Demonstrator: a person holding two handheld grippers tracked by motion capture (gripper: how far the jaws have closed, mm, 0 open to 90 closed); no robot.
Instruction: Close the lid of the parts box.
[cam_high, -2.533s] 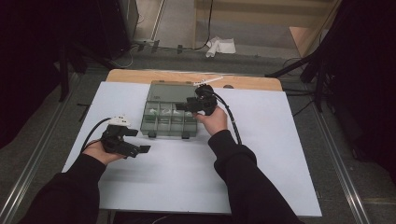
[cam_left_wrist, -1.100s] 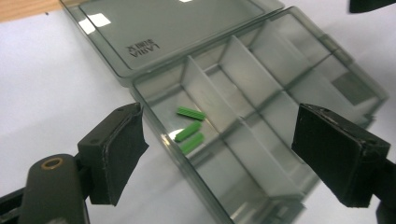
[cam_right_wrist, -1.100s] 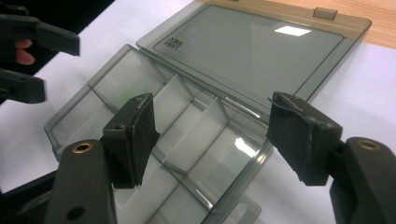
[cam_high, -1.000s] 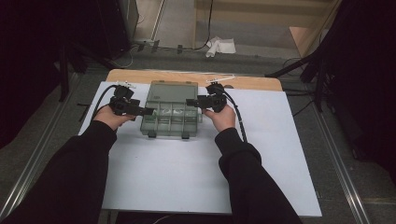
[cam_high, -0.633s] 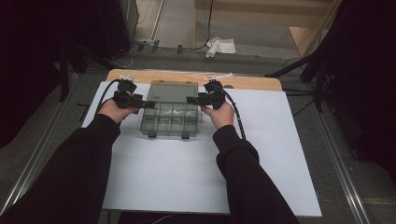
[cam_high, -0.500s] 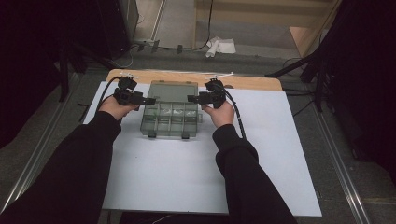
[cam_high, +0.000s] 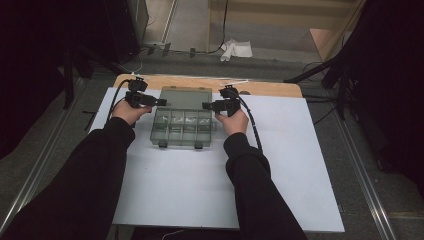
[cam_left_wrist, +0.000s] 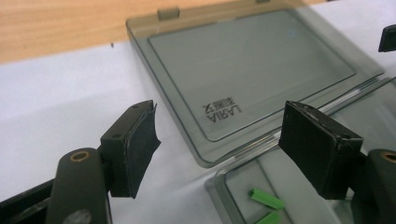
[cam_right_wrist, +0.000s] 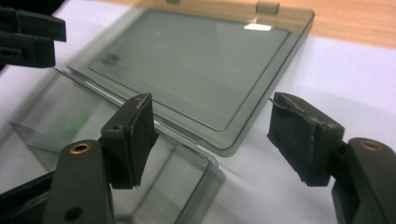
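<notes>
High view is showing a white sheet (cam_high: 200, 190) lying over a wooden table (cam_high: 270, 88), and a smoky clear compartment box (cam_high: 182, 127) sitting toward the far edge, a little left of the middle, its lid (cam_high: 187, 97) lying folded back flat toward the far edge. The left gripper (cam_high: 159, 102) is hanging at the box's far left corner and the right gripper (cam_high: 207, 106) at its far right corner — both pointing inward along the hinge line, each with its cable trailing back over the sheet. Left gripper view is looking along two spread pads (cam_left_wrist: 322, 149); the jaws have just been closing in somewhat, yet they are standing apart with the near corner of the lid (cam_left_wrist: 247, 74) and the rim of the tray between them, neither pad pressing on the plastic. Small green pieces (cam_left_wrist: 266, 198) are lying in the tray compartment below. Right gripper view is showing its own pads (cam_right_wrist: 299, 140) spread wide too — the lid's (cam_right_wrist: 196, 65) corner and the tray's rim are sitting in the gap, untouched, while the other gripper's (cam_right_wrist: 30, 35) dark tip is showing at the upper left.
</notes>
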